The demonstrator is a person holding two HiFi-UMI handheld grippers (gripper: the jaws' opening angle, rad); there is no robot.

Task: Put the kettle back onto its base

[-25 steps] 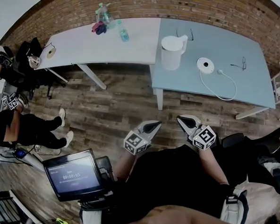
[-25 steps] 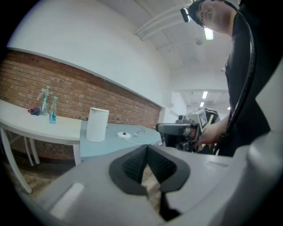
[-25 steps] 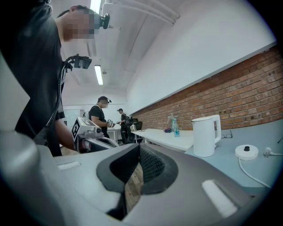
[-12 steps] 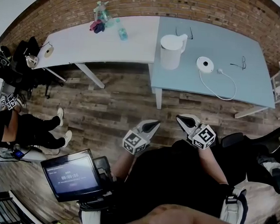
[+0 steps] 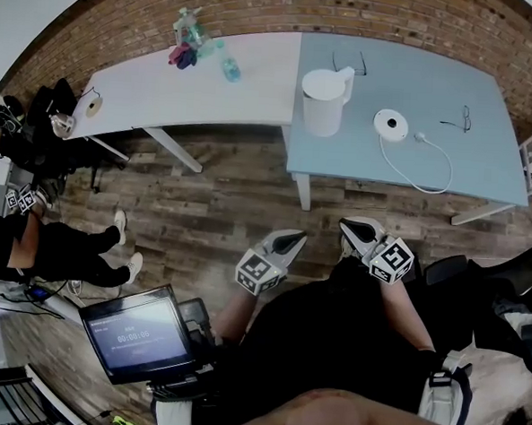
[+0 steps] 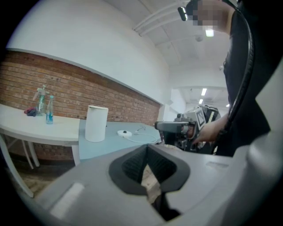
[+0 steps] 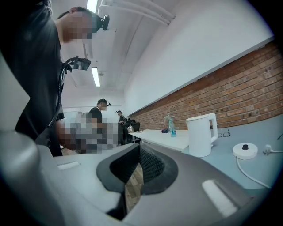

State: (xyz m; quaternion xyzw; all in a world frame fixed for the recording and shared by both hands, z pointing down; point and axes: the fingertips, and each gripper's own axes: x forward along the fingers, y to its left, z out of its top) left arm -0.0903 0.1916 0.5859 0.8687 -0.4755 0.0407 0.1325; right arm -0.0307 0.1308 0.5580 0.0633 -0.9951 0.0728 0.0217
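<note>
Item, task obj.: white plastic cylindrical kettle w/ side handle, standing upright on pale blue rectangular table, near its left-hand end, lid on. Item, target: round white plastic kettle base, same table, well to the right of kettle, not touching it; white power cord loops from base toward the table's near edge. Item: left gripper, grey two-jaw tool w/ marker cube, held close to the person's body over dark wood-plank floor, well short of table; jaws closed together, nothing between them. Item: right gripper, same make, beside the left one, level; jaws likewise pressed together, empty. Misc.: white rectangular table abutting the blue one, w/ clear spray bottles and a dark red cloth; two pairs of spectacles on blue table; small black monitor at lower left. Status: task not started, by the look of it; kettle off base, no contact made. Remaining, est.: approach table, open a gripper, take kettle (handle prob.), lift, carry right, seat on base. Change vs. a second earlier: negligible; kettle, base, cord unmoved, both grippers in the same spot and as tightly closed; framing shifted only a touch.
</note>
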